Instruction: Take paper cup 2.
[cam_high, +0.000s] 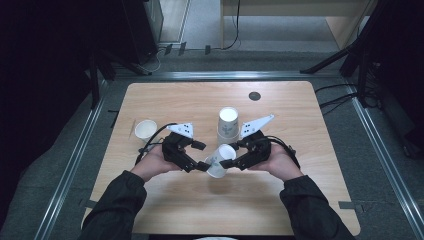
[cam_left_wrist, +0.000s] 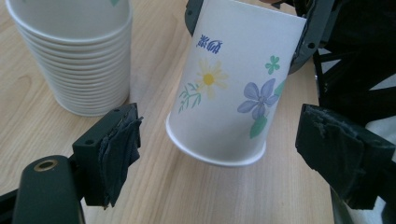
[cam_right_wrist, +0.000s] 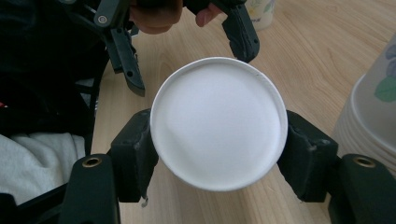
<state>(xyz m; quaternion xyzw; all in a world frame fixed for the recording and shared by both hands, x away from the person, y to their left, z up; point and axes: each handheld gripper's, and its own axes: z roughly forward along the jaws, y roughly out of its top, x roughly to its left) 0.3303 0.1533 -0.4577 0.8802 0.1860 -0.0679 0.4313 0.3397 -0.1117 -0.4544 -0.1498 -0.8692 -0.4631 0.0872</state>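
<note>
**White paper cup clamped in the right gripper, left jaws standing around its base**

White paper, printed with flowers, makes up the cup (cam_high: 219, 161) held above the wooden table (cam_high: 300, 200), a little nearer the person's edge than the middle. The right gripper (cam_high: 231, 163) has it clamped: in the right gripper view both black pads press against the sides of the cup (cam_right_wrist: 218, 128) near its open rim, the mouth facing that camera. The cup is tilted, its base toward the left gripper (cam_high: 201, 166).

In the left gripper view the flowered wall and the base of the cup (cam_left_wrist: 233, 88) hang between the two pads (cam_left_wrist: 119, 149), with wood showing in the gap on either side. The left jaws stand fairly wide, touching nothing.

Just behind the held cup, toward the far edge, a stack of cups (cam_high: 228, 125) stands upright, mouth up, near the table's middle. A single cup (cam_high: 145, 130) stands apart near the left edge, beside the left hand (cam_high: 152, 165). A dark round disc (cam_high: 254, 95) sits in the tabletop close to the far edge.
</note>
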